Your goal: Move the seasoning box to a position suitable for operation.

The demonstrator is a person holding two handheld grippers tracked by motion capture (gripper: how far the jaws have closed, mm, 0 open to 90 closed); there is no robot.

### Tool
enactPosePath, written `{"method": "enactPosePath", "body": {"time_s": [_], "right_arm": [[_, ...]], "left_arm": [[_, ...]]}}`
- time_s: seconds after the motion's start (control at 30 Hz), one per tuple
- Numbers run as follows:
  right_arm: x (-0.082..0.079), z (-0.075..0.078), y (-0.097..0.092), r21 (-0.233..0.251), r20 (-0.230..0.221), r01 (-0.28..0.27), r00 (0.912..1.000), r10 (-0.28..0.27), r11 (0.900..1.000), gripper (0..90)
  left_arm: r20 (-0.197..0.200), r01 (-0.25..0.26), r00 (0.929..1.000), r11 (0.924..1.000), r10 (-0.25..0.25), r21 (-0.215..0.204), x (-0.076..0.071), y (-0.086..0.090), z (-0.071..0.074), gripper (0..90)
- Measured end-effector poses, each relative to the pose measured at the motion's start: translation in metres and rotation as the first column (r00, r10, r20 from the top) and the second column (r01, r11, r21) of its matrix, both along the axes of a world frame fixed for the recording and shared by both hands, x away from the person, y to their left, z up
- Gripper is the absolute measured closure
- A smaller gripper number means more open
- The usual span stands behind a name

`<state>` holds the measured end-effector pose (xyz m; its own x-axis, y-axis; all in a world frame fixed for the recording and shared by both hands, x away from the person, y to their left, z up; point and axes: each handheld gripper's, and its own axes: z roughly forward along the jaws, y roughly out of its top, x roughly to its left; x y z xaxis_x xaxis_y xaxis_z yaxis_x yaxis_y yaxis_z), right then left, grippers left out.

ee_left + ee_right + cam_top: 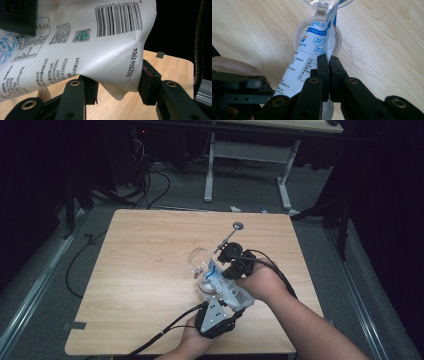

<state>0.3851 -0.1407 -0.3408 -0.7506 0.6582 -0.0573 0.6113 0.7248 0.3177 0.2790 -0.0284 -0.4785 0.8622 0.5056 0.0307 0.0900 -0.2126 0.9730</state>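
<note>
A white pouch (228, 289) with blue print and a barcode is held tilted between both grippers, its top end over a round clear container (203, 284) whose hinged lid (198, 260) stands open. My left gripper (226, 304) grips the pouch's bottom corner (117, 75), one pad on each side of it. My right gripper (223, 270) is shut on a thin edge of the pouch (312, 50) near its top. The container's rim (297, 32) lies just beyond the right gripper's (329, 65) fingertips.
A small metal spoon (237, 226) lies on the wooden table (150, 250) beyond the right hand. Cables trail from both grippers toward the front edge. A strip of tape (74, 325) sits at the front left corner. Another table's legs stand on the floor behind.
</note>
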Motion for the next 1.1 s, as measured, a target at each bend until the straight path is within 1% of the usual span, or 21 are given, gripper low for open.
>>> {"method": "enactPosePath", "body": {"time_s": [0.1, 0.27, 0.33, 0.67, 0.83, 0.97, 1.1], "right_arm": [[-0.001, 0.000, 0.000, 0.006, 0.000, -0.004, 1.0000, 0.004, 1.0000, 89.0], [-0.002, 0.000, 0.000, -0.002, -0.001, -0.003, 1.0000, 0.003, 1.0000, 89.0], [-0.003, 0.000, 0.000, -0.002, -0.002, 0.000, 1.0000, 0.000, 1.0000, 89.1], [-0.004, 0.000, 0.000, -0.010, -0.005, -0.014, 0.9999, 0.014, 0.9998, 89.1], [-0.006, -0.001, 0.000, -0.007, -0.011, -0.008, 0.9999, 0.008, 0.9999, 89.2], [-0.006, -0.002, -0.002, -0.009, -0.014, -0.011, 0.9998, 0.011, 0.9999, 89.2], [-0.006, -0.003, -0.002, -0.005, -0.020, -0.010, 0.9997, 0.010, 0.9999, 89.3]], "left_arm": [[-0.005, 0.001, 1.0000, 1.0000, -0.001, 0.000, 0.000, 0.001, -0.001, 57.4], [-0.028, 0.008, 0.9996, 0.9999, -0.009, -0.009, 0.000, 0.002, -0.004, 57.6], [-0.028, 0.009, 0.9996, 0.9999, -0.009, -0.010, -0.001, 0.002, -0.005, 57.6], [-0.042, 0.014, 0.9990, 0.9999, -0.014, 0.001, -0.001, 0.005, -0.011, 57.8], [-0.046, 0.016, 0.9988, 0.9999, -0.015, 0.006, -0.001, 0.006, -0.015, 57.8], [-0.061, 0.015, 0.9980, 0.9998, -0.015, 0.009, 0.000, 0.007, -0.019, 57.8], [-0.067, 0.010, 0.9977, 0.9998, -0.009, 0.015, 0.000, 0.008, -0.022, 57.9]]}}
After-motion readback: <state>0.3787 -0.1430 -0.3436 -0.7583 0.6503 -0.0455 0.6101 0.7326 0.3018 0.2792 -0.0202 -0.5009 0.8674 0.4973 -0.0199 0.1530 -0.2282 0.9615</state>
